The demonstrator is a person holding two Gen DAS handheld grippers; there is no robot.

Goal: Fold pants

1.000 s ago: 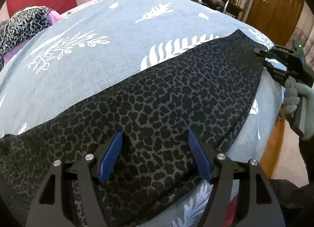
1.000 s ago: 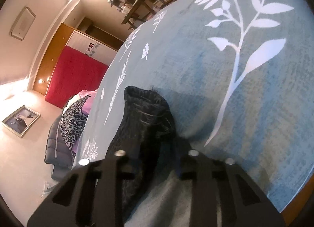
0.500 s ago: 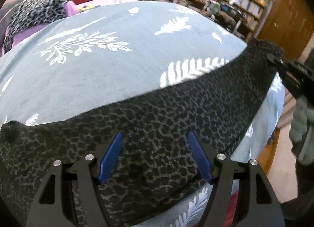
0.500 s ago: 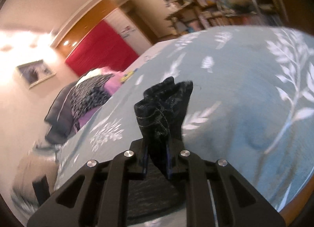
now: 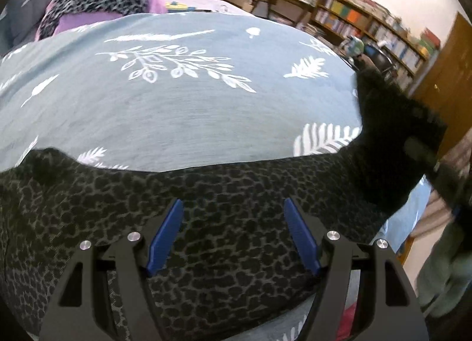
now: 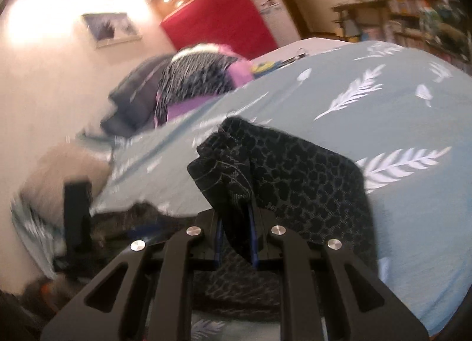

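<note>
On the bed (image 5: 183, 111) I see the pants (image 5: 236, 240) stretched across its near edge, my left hand-held gripper (image 5: 233, 234) gaping wide just above the cloth and gripping nothing, my right hand-held gripper (image 6: 236, 237) clamped tight on one lifted, bunched end.

Each claw (image 5: 233, 237) (image 6: 236, 240) has a black slotted frame, silver screw heads and blue finger pads (image 5: 165, 237).
</note>
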